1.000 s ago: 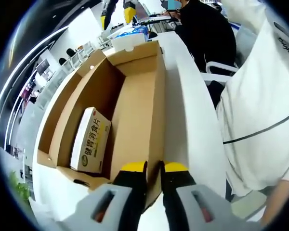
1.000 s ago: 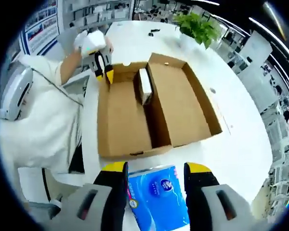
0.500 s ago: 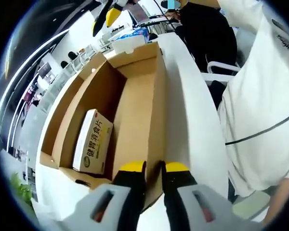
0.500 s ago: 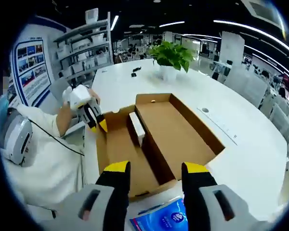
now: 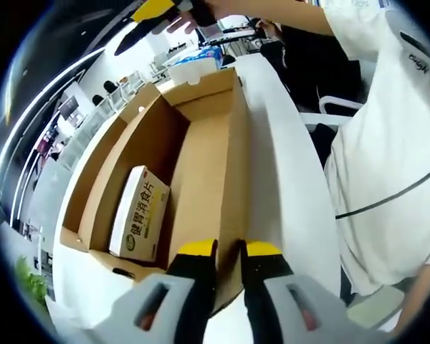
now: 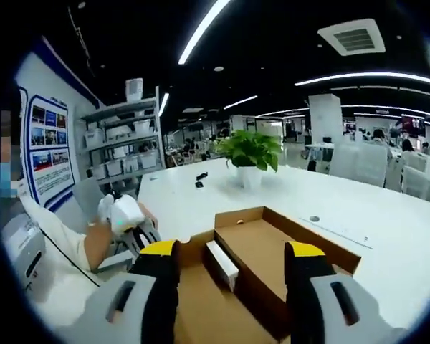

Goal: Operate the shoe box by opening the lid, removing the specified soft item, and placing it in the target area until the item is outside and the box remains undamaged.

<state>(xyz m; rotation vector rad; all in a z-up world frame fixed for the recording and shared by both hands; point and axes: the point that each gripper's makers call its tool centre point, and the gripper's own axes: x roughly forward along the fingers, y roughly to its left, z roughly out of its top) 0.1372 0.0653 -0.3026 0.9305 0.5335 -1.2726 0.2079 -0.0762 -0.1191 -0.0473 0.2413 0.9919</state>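
Left gripper view: left gripper [image 5: 229, 251] pinched tight on the long side wall of the shoe box [image 5: 229, 143], jaws clamped on the cardboard edge. Lid already folded open and lying flat. Ahead and to the left of the jaws, down inside the box, a small white carton [image 5: 140, 215] with yellow print, long axis along the box's length. Far ahead, past the box's far end, a blue-and-white soft pack [image 5: 193, 59] on the white table [image 5: 279, 186], outside the box. Above it, right gripper [image 5: 154, 11], raised well clear.

Right gripper view: right gripper [image 6: 233, 251] jaws spread wide, nothing between them, aimed over the box [image 6: 272, 251] toward a potted plant [image 6: 251, 154]. White carton [image 6: 222, 264] low between the jaws. Soft pack out of sight here; left gripper [image 6: 140, 240] at the box's far wall, lower left.

Judgement: item looks delivered; box intact.
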